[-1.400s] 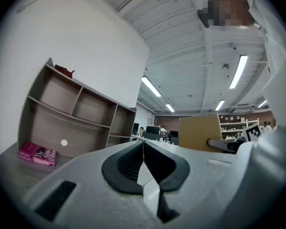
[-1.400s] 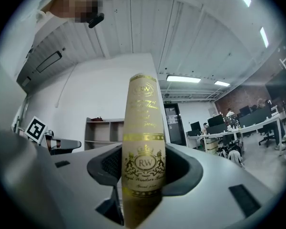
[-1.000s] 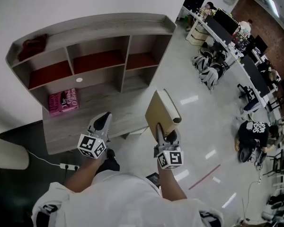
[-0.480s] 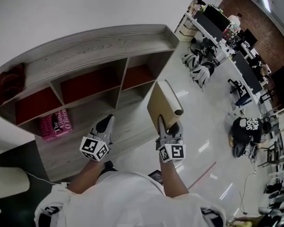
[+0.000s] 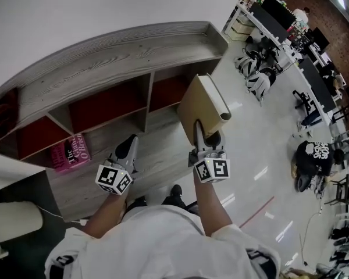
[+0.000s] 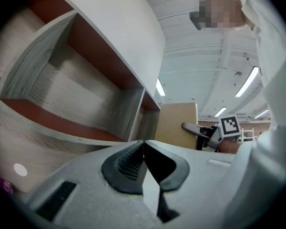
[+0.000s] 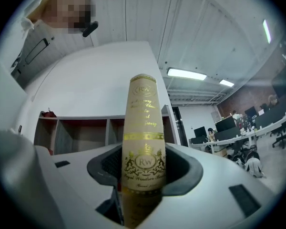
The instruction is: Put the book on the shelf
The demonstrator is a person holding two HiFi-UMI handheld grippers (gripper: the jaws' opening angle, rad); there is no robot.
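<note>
Two hand-held grippers out in front of the body, low before the shelf (image 5: 116,48). Clamps the book (image 5: 202,104) in the right hand-held gripper (image 5: 201,139), jaws closed on its lower end across the thickness, cream gold-printed spine facing back along the jaws. Holds it upright, tan cover toward the left, likely so it can slide in standing without a re-grip.

Carries nothing in the left hand-held gripper (image 5: 130,145): jaws pressed together, tips meeting, nothing between. Parks it low and off to the side above the shelf's wide lower ledge, probably clear of the book's path yet near enough to steady or nudge.

Puts the book in the air just in front of the shelf's right-hand compartments, not yet inside any. Touching the shelf edge or not: cannot tell. Offers open red-backed compartments along the upper row, so room enough by the look of it. Houses a pink book (image 5: 70,153), cover showing, in the lower left compartment, well apart from the carried one.

Judged step: bringing the book up to a slot. Calls for a forward push with the book vertical, minding its top corner against a divider.

Beyond: glossy floor (image 5: 244,132), office desks with monitors (image 5: 314,80), a person crouched low (image 5: 314,158).
</note>
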